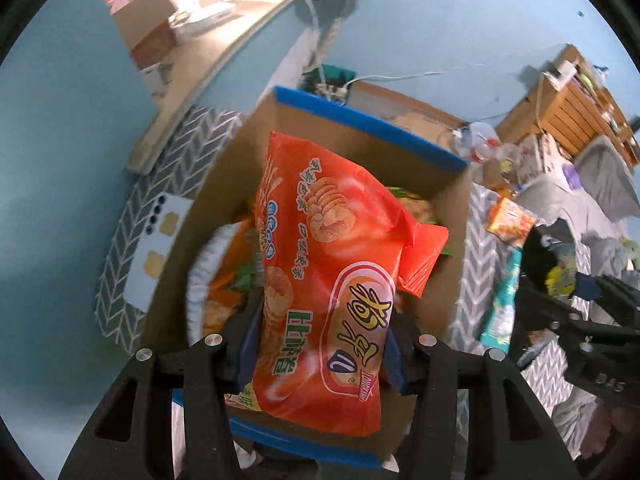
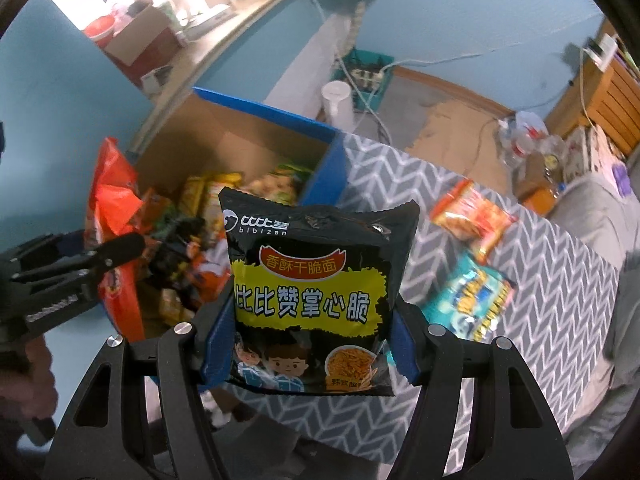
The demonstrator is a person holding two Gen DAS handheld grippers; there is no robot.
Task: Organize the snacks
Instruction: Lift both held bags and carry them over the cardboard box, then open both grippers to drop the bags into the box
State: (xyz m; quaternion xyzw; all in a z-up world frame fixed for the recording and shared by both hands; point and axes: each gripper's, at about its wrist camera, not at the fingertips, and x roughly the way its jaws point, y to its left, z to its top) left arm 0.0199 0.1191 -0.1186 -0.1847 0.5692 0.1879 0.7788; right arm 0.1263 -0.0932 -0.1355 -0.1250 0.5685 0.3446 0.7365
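Two bags aloft, one box to fill

Left tool (image 1: 320, 344) clenches the orange chip bag (image 1: 324, 280) above the cardboard box (image 1: 368, 124); right tool (image 2: 306, 340) grips the black noodle bag (image 2: 312, 296) beside it — slick, puffy packets could slip, or both arms collide.

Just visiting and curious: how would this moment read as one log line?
left gripper: shut on orange chip bag, over cardboard box | right gripper: shut on black noodle-snack bag | two packets on tablecloth

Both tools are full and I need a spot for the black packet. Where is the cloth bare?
The cloth is bare between the box and the orange packet, and again in front of the teal packet. The box floor is crowded with snacks; the left tool holds the red bag over it.
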